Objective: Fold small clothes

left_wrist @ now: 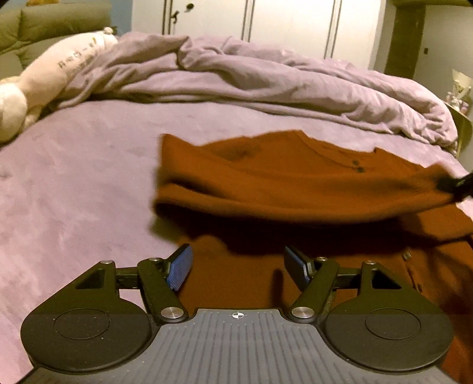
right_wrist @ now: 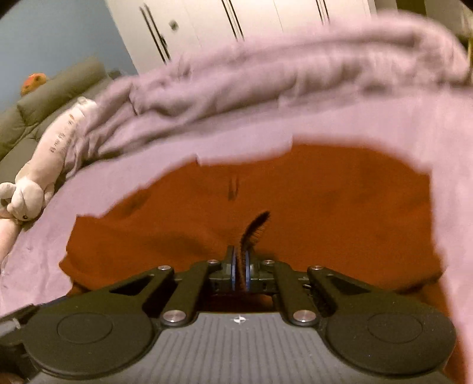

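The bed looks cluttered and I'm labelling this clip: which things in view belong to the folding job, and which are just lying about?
Job:
orange garment
right hand-held gripper, shut on the garment's edge
left hand-held gripper, open above the garment

Lying about:
rumpled duvet
plush toy
bed sheet
wardrobe
sofa

The left tongs (left_wrist: 236, 267) tilt downward with their blue-padded fingers (left_wrist: 179, 270) spread well apart and nothing pressed between the pads. The right tongs (right_wrist: 240, 267) also angle downward, their pads drawn tight together on a pinched edge of the rust-orange garment (right_wrist: 295, 201), lifted off the bed.
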Demonstrator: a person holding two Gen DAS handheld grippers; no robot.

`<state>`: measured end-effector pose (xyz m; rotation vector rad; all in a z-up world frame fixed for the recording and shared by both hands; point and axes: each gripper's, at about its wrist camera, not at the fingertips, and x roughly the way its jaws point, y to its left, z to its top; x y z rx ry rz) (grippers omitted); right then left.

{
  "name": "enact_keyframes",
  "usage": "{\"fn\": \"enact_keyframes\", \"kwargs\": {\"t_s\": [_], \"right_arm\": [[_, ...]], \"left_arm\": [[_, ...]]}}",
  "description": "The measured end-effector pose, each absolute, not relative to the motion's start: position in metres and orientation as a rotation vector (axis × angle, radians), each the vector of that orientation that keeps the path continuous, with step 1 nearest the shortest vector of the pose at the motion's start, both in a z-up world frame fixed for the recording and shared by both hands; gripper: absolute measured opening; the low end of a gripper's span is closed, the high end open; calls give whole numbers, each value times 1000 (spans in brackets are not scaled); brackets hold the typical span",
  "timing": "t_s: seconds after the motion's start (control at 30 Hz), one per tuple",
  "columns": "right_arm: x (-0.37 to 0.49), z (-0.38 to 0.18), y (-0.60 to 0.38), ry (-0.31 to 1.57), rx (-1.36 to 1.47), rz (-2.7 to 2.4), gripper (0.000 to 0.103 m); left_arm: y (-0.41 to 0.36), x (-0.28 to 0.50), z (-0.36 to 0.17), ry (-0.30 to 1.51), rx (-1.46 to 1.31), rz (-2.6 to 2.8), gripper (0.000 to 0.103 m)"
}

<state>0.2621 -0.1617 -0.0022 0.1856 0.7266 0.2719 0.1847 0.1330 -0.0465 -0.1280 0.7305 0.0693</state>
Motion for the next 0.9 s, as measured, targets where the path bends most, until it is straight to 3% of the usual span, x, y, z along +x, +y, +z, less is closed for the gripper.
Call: {"fn": "enact_keyframes", "kwargs": {"t_s": [0.13,0.37,0.47,0.53,0.67,0.7,0.73,0.77,0.9], "right_arm": [[262,14,-183,592,-23,102,5],[285,-26,-235,802,98,75,10],[285,-33,-242,819,116,71,14],[288,-39,-247,841,151,77,22],[296,-48,-244,869,193,84,22],[297,-49,-243,873,198,83,20],[297,-48,-244,871,206,78,7],[297,-45,-246,869,218,78,3],[289,-35,-272,842,436,87,3]], "left_arm": [[136,192,-41,727,-127,74,74],[118,206,-41,728,-78,33,76],[116,208,-41,731,-92,22,76],[116,208,-41,742,-119,5,76],[114,209,-42,760,-151,-18,76],[113,209,-42,759,-145,-18,76],[111,209,-42,759,-140,-16,76],[111,209,-42,759,-135,-14,76],[109,208,-38,752,-136,-19,76]]}}
